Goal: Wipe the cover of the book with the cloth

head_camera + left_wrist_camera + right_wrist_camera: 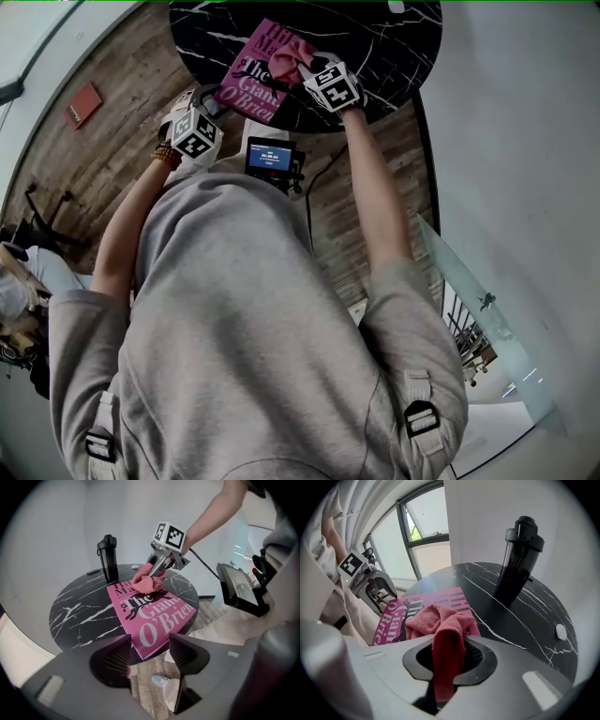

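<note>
1 book [255, 82] | 1 cloth [292, 56] – R gripper [153, 573] clamps | 1 bottle [108, 557]

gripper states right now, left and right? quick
left gripper: open, nothing between the jaws.
right gripper: closed on the cloth.

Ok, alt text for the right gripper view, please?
The right tool, shut on a pink cloth, holds it against the cover of a pink book on a black marbled table. A black bottle stands behind; the left tool is near the book's left edge.
</note>
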The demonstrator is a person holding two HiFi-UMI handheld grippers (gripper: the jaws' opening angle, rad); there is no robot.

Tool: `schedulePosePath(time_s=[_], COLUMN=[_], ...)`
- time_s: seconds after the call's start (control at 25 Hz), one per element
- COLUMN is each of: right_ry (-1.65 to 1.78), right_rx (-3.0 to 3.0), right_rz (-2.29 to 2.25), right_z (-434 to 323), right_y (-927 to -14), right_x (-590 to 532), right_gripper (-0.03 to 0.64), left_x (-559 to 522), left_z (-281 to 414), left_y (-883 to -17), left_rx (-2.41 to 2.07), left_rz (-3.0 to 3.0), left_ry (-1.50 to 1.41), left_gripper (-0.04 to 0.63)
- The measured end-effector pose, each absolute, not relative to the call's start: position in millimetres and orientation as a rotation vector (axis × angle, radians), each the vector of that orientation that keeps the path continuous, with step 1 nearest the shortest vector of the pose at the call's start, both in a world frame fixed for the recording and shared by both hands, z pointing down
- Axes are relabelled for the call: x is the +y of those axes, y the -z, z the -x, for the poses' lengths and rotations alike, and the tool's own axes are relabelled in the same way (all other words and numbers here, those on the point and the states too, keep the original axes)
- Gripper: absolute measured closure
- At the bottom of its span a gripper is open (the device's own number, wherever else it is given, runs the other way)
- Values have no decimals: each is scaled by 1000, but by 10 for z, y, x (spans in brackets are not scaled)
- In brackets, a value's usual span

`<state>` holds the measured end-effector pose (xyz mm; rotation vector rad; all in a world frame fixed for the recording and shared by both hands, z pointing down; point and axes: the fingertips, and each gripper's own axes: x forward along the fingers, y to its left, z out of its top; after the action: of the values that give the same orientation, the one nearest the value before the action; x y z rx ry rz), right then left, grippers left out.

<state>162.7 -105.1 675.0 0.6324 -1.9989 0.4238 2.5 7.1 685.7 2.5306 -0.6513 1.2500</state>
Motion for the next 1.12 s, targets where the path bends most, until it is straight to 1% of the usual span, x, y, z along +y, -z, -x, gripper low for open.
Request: schedulePosePath(time_s=[1.12], right_ry=[-399], right_rx=[-2016], right_rz=[-519], right_z=[-1341], right_y=[-6748], right_x=[-357], right_gripper=[543], left_x=[63], left_z=[-25], left_y=[-6870], left_rx=[-665], left_rz=[-2527], left_ry=[-1239], left_gripper=[342])
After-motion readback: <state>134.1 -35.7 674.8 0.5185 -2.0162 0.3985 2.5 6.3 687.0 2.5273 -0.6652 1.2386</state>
